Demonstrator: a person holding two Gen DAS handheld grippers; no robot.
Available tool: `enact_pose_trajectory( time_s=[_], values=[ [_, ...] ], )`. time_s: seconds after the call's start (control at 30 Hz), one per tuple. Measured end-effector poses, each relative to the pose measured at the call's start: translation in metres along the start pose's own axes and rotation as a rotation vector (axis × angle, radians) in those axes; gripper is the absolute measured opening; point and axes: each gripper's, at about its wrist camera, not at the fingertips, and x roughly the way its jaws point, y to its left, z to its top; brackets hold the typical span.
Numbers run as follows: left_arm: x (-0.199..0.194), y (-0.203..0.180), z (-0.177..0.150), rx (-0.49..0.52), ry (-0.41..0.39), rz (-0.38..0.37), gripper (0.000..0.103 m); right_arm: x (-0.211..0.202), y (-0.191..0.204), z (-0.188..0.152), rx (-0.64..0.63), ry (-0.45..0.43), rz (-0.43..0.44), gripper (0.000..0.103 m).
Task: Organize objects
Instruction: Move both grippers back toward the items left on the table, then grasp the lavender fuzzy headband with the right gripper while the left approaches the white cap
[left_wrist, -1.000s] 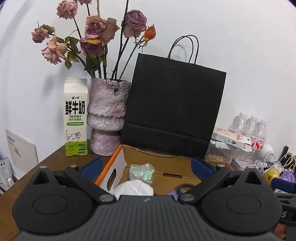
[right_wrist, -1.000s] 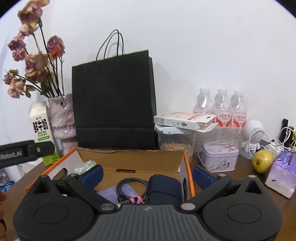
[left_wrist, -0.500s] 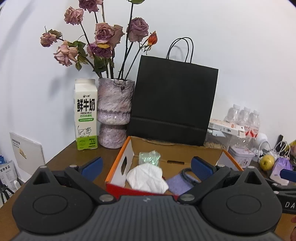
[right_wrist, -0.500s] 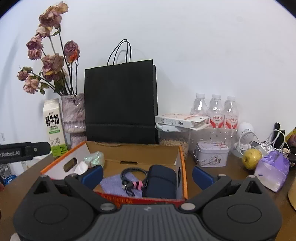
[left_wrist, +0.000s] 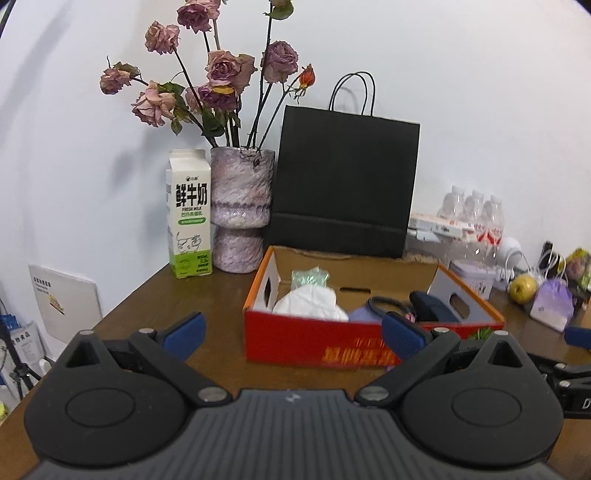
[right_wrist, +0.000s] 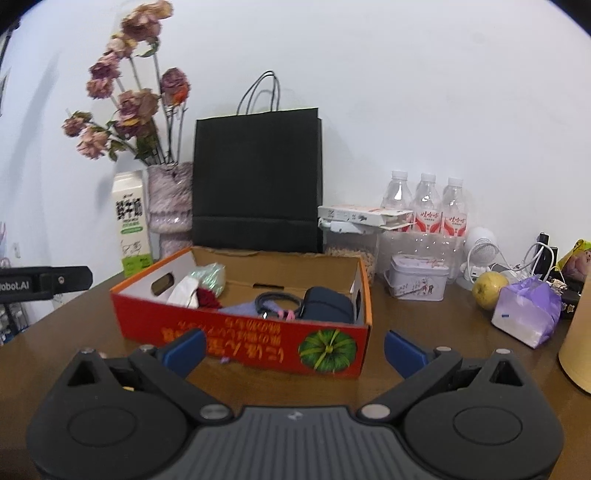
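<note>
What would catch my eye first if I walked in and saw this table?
Probably the red cardboard box in the middle of the wooden table, open on top and holding a white cloth, a coiled cable and a dark pouch. Behind it a tall black paper bag stands against the wall, and to its left dried roses rise from a mottled purple vase beside a milk carton.

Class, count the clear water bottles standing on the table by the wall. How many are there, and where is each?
3. They stand in a row against the wall, right of the black paper bag: left bottle, middle bottle, right bottle. More could be hidden behind them.
</note>
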Motion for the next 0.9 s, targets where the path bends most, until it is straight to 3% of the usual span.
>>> enact_pose_trajectory(
  time_s=[0.9],
  values=[
    [-0.042,0.039,-0.056,0.022,0.131,-0.021,0.103,-0.050,0.021,-0.068,-0.011,0.080,-0.027,0.103]
  ],
)
